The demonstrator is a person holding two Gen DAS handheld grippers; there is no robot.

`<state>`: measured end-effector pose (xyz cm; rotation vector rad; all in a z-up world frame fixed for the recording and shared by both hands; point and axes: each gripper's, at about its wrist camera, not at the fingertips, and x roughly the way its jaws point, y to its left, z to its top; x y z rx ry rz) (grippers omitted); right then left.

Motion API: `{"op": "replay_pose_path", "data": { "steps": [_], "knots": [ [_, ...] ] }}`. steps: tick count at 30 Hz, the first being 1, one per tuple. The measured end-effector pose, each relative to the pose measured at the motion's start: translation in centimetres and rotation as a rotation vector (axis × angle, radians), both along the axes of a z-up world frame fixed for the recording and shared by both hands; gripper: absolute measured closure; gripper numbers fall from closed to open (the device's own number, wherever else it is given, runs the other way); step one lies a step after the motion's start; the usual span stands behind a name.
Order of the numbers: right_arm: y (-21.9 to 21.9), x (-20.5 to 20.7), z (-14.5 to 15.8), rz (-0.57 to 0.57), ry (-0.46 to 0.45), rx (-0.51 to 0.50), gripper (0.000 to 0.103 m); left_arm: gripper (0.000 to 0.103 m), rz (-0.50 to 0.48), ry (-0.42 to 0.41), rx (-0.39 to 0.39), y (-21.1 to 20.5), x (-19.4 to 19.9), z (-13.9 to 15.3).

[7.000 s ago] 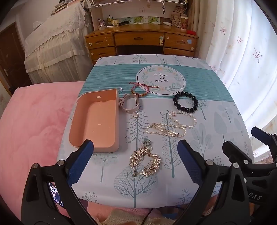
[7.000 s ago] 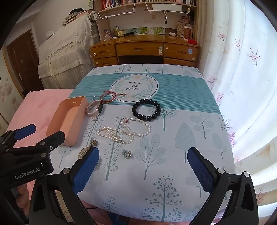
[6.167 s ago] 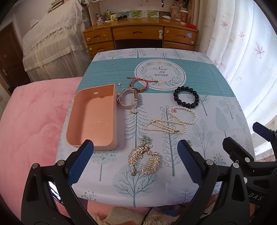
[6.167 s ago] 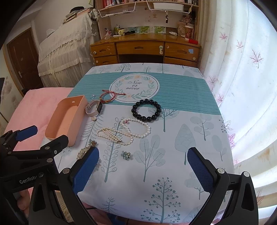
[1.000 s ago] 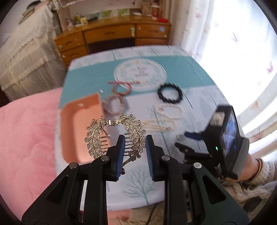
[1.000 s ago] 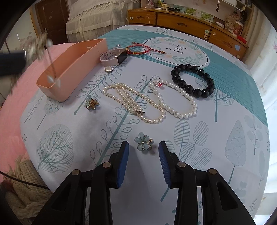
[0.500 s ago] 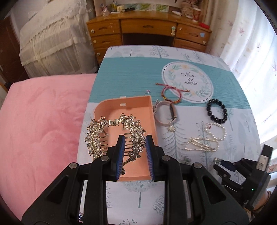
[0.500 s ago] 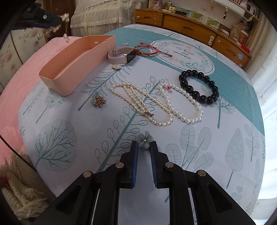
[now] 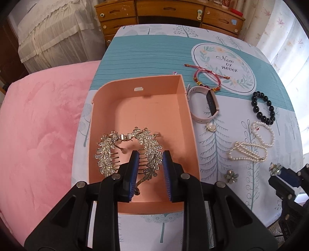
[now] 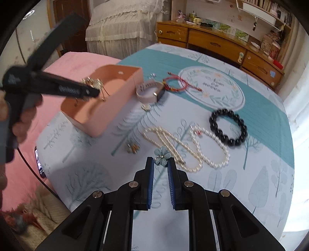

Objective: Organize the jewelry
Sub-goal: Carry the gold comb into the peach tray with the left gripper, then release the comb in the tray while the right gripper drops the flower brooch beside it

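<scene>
My left gripper (image 9: 150,156) is shut on a gold leaf-shaped hair comb (image 9: 125,151) and holds it over the inside of the open pink box (image 9: 185,108). The comb hangs just above the box floor. In the right wrist view the left gripper (image 10: 90,90) reaches over the pink box (image 10: 108,104). My right gripper (image 10: 160,161) is shut on a small blue flower clip (image 10: 161,153), lifted above the table near the pearl necklaces (image 10: 173,142).
On the tree-print tablecloth lie a pink smartwatch (image 9: 204,105), a red cord bracelet (image 9: 206,77), a black bead bracelet (image 9: 263,107), pearl strands (image 9: 251,148), a small pendant (image 9: 210,127) and a flower clip (image 9: 230,175). A pink blanket (image 9: 38,125) lies to the left. A wooden desk (image 9: 170,13) stands behind.
My left gripper has lowered the comb further into the pink box. My right gripper has closed on the blue flower clip and lifted it off the table.
</scene>
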<state>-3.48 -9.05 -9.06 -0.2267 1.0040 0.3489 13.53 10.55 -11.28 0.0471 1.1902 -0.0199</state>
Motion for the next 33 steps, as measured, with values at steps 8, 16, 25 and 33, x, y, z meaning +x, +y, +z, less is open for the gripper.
{"op": "replay_pose_path", "data": {
  "steps": [8,16,25,33],
  "knots": [
    [4.9,1.2,3.1,0.106,-0.039,0.038,0.089,0.051,0.05,-0.006,-0.075,1.6,-1.3,0.4],
    [8.6,2.3,4.5,0.171,-0.039,0.064,0.089,0.049,0.113,-0.124,-0.103,3.7,-5.3,3.5],
    [12.4,5.0,4.3,0.2,-0.019,0.076,0.089,0.048,0.146,-0.214,-0.027,5.4,-7.7,4.9],
    [14.9,7.2,2.8,0.216,0.007,0.057,0.089,0.049,0.176,-0.232,0.035,6.2,-7.9,4.7]
  ]
}}
